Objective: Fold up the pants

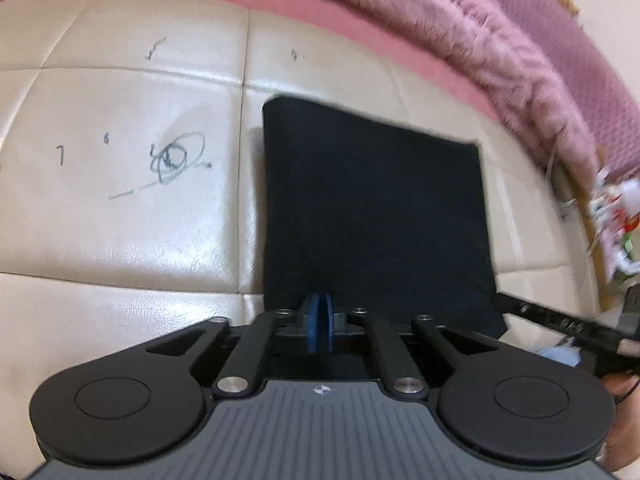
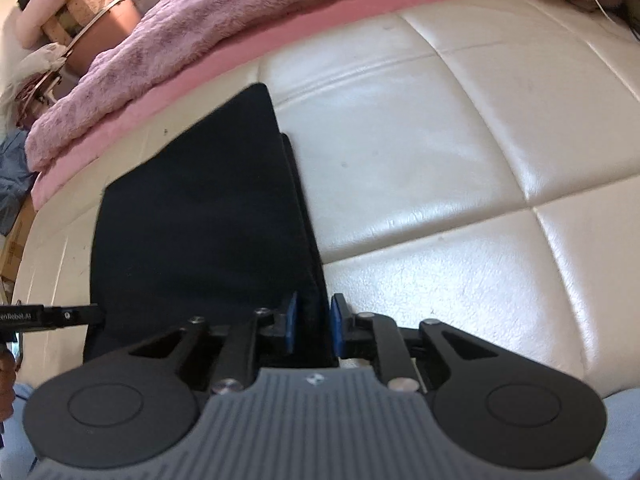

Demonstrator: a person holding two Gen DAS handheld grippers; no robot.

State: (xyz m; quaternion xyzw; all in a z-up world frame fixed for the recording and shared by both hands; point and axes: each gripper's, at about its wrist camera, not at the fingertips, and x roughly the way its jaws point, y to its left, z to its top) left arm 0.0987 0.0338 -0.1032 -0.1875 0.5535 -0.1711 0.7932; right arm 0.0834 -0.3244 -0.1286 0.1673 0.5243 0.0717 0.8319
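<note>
The black pants (image 1: 372, 208) lie folded into a compact rectangle on the cream quilted surface (image 1: 120, 220). My left gripper (image 1: 319, 326) is at the near left edge of the pants with its blue pads (image 1: 310, 326) pressed together; no cloth shows between them. In the right wrist view the pants (image 2: 200, 220) stretch away from the near edge. My right gripper (image 2: 313, 326) is partly open, its blue pads (image 2: 338, 330) either side of the near right corner of the folded cloth. The other gripper shows at the left edge (image 2: 48, 315).
A pink fuzzy blanket (image 1: 500, 40) over a pink mattress edge (image 2: 280, 28) borders the far side. Pen scribbles (image 1: 172, 160) mark the cream surface left of the pants. Boxes and clutter (image 2: 80, 12) stand beyond the blanket. Colourful packaging (image 1: 616, 216) is at the right.
</note>
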